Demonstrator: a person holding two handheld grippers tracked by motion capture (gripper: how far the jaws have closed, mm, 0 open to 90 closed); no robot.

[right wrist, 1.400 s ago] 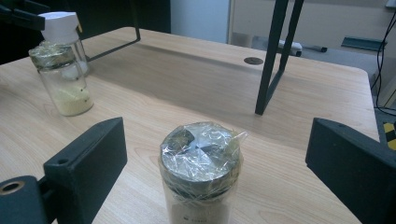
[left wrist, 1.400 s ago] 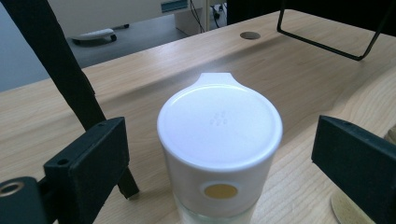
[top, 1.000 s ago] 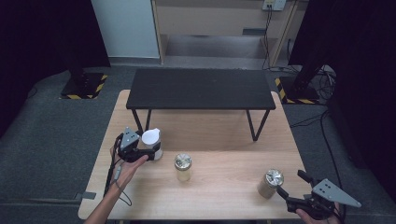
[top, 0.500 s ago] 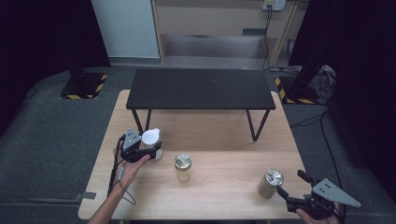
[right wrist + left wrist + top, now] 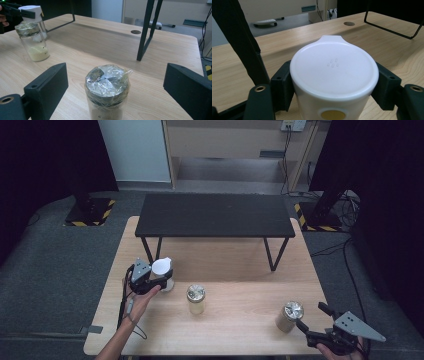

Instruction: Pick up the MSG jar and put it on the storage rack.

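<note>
A: Work surface: a wooden table (image 5: 240,320) with a black bench (image 5: 215,215) standing across its far half. What do we hold?

B: Our left gripper (image 5: 148,281) is clamped on the white cup (image 5: 163,270) near the table's left edge. In the left gripper view, both pads press the cup (image 5: 334,75) just under its lid, one on each side; the jaws have just been closing onto it. The cup stands upright on the table.

A: And our right gripper (image 5: 320,325)?

B: Released. In the right gripper view its jaws stand wide, either side of a foil-topped jar (image 5: 107,92), clear of the glass. That jar (image 5: 289,316) sits near the table's right front corner.

A: Other items?

B: A second jar (image 5: 196,299) stands at mid-table, just beside the cup, apart from it.
</note>
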